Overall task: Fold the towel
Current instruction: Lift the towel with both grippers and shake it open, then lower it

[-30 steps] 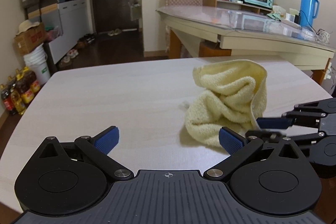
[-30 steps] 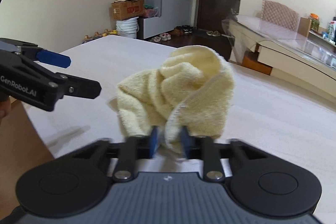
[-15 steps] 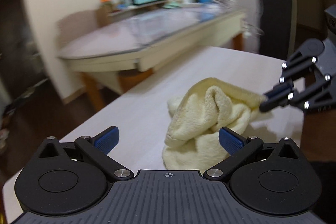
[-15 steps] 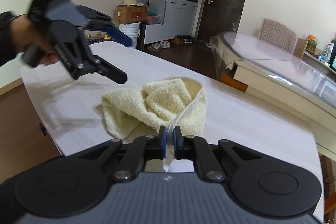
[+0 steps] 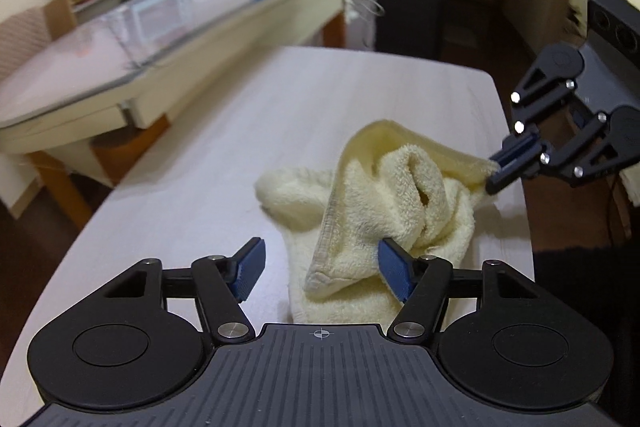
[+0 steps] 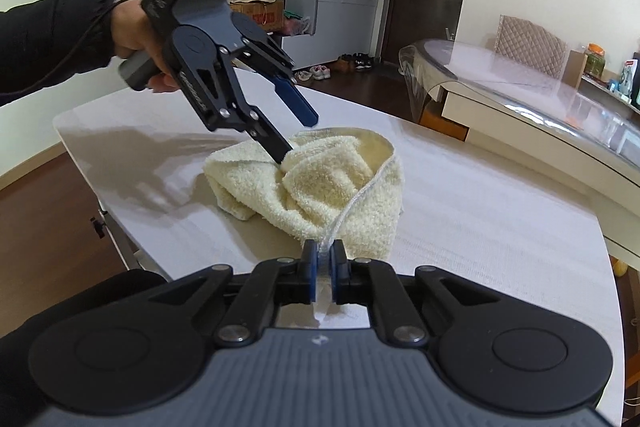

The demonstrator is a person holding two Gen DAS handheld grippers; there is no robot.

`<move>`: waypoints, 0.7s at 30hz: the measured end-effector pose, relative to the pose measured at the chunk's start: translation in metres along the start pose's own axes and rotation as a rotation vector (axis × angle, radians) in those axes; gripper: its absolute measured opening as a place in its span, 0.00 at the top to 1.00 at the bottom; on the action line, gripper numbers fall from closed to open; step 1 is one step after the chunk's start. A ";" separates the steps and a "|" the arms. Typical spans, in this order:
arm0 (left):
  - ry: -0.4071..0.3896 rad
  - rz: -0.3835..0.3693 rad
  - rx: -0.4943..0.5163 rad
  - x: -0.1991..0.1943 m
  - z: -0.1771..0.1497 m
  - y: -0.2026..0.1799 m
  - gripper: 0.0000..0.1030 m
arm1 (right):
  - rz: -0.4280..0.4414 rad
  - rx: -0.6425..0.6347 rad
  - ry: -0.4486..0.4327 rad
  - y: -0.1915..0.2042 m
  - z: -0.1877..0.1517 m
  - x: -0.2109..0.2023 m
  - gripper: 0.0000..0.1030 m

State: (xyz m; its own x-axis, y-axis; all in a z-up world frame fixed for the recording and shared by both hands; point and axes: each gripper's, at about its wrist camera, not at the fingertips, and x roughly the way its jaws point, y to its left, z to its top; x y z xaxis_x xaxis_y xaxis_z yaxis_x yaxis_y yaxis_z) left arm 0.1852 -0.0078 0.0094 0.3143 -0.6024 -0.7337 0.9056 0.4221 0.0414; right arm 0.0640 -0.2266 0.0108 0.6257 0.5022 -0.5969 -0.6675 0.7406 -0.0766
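The crumpled pale-yellow terry towel (image 5: 384,211) lies on the white wooden table (image 5: 224,155). The right gripper (image 6: 320,263) pinches its hemmed edge; the left gripper (image 5: 320,263), jaws wide, straddles another corner. Next it should probably close, then both spread the towel flat.

You have swung your left gripper (image 5: 320,269) round the towel (image 5: 384,211): 1 second ago it faced the door with the towel ahead and to its right, and now it faces the oven end of the room with a towel fold lying between its spread fingers, against the right one. Your right gripper (image 6: 322,267) was closing on the towel edge then; now its pads pinch that edge tight and have drawn it up and out, so the heap is stretched toward it.
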 end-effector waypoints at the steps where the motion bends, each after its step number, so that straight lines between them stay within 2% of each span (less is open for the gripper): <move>1: 0.011 -0.015 0.013 0.004 0.002 0.000 0.91 | 0.001 0.005 0.003 -0.001 -0.001 0.000 0.93; 3: 0.030 -0.042 0.040 0.010 0.004 -0.002 0.92 | 0.006 0.017 0.007 -0.004 -0.002 0.000 0.92; 5: 0.011 -0.017 0.057 0.002 0.004 -0.008 0.93 | 0.008 0.025 0.006 -0.006 -0.004 -0.001 0.91; 7: -0.017 0.004 0.052 -0.009 0.003 -0.010 0.93 | -0.007 0.021 -0.004 -0.008 -0.006 -0.005 0.78; 8: -0.030 0.013 0.048 -0.015 0.002 -0.010 0.93 | -0.017 0.015 -0.006 -0.009 -0.008 -0.007 0.68; 9: -0.043 0.022 0.044 -0.020 0.001 -0.011 0.93 | -0.027 0.009 -0.010 -0.010 -0.009 -0.007 0.65; 11: -0.067 0.039 0.037 -0.031 0.000 -0.011 0.93 | -0.032 0.000 -0.006 -0.010 -0.010 -0.004 0.65; 21: -0.092 0.107 0.050 -0.046 0.010 -0.009 0.93 | -0.011 -0.060 0.029 0.008 -0.017 0.010 0.65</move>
State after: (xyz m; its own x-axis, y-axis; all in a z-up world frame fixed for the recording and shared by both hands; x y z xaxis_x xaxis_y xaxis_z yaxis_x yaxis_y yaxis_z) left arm 0.1657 0.0096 0.0497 0.4320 -0.6162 -0.6585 0.8782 0.4538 0.1514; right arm 0.0586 -0.2233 -0.0093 0.6219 0.4798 -0.6189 -0.6840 0.7177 -0.1308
